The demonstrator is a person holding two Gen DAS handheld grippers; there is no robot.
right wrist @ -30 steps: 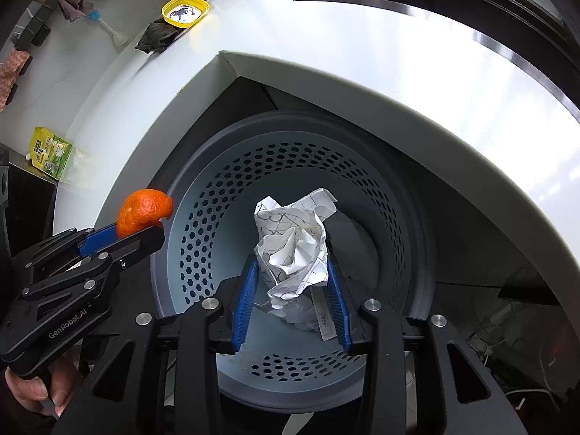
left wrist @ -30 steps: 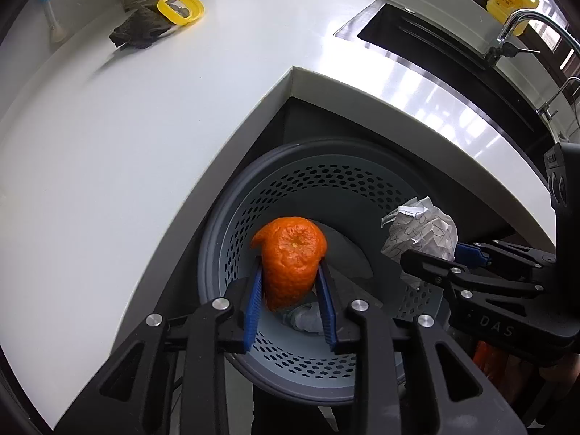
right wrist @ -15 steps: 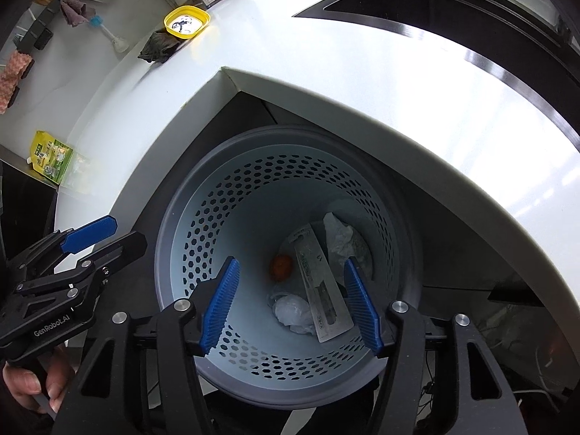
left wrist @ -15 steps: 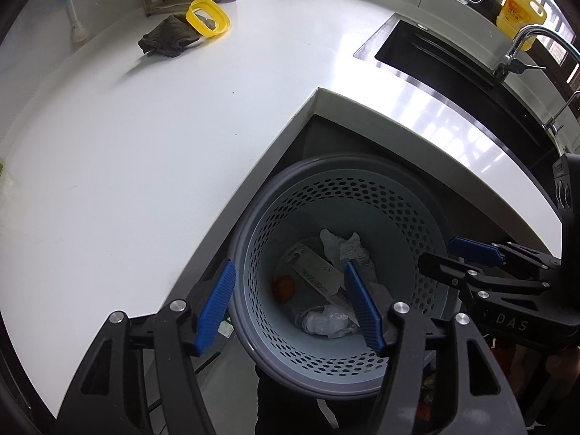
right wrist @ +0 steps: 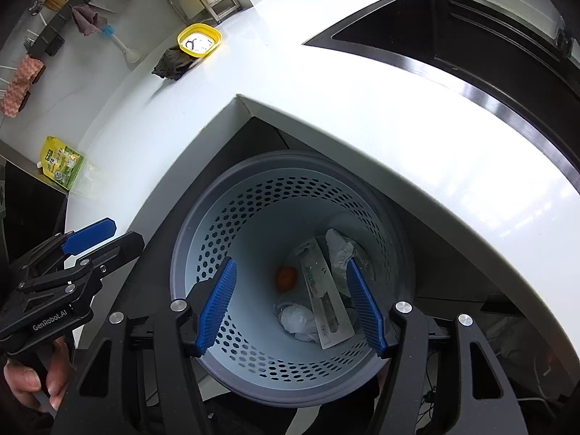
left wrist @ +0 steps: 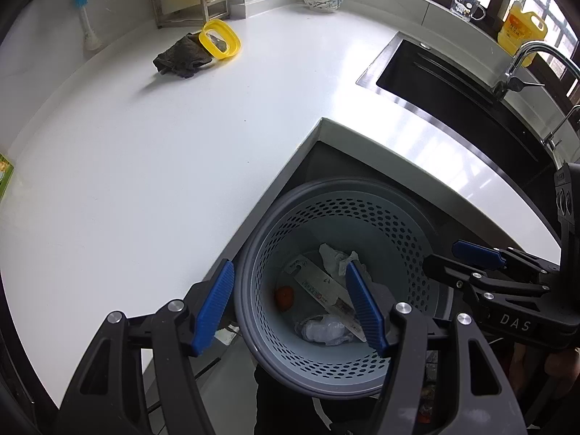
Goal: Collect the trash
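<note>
Two pairs of tongs hang above the grey perforated bin [left wrist: 409,250], which stands on the floor in the inner corner of the white counter [left wrist: 145,166]. The left tongs [left wrist: 288,304] point steeply down at the bin's mouth with their blue pads spread wide and nothing between them. The right tongs [right wrist: 290,304] have the same downward tilt, pads equally wide apart and empty.

From the left wrist view the right tongs [left wrist: 475,253] enter from the right edge, level with the bin's rim, and their black body carries the letters "DAS". From the right wrist view the left tongs [right wrist: 90,233] come in from the lower left, gripped by a bare hand [right wrist: 36,380], and their body reads "GenRobot.AI".

All the trash lies at the bottom of the bin: an orange peel [right wrist: 286,277] by the near-left of the floor, a flat white blister pack [right wrist: 326,293] with small print too fine to read, a crumpled paper ball [right wrist: 339,248] beyond it, and a wad of clear plastic [right wrist: 295,319] nearest the cameras.

On the counter's far side a yellow dish [left wrist: 219,40] touches a dark rag [left wrist: 181,59]. A green printed packet [right wrist: 61,161] lies at the counter's left end, its lettering illegible. A dark sink [left wrist: 453,83] is set into the counter on the right.
</note>
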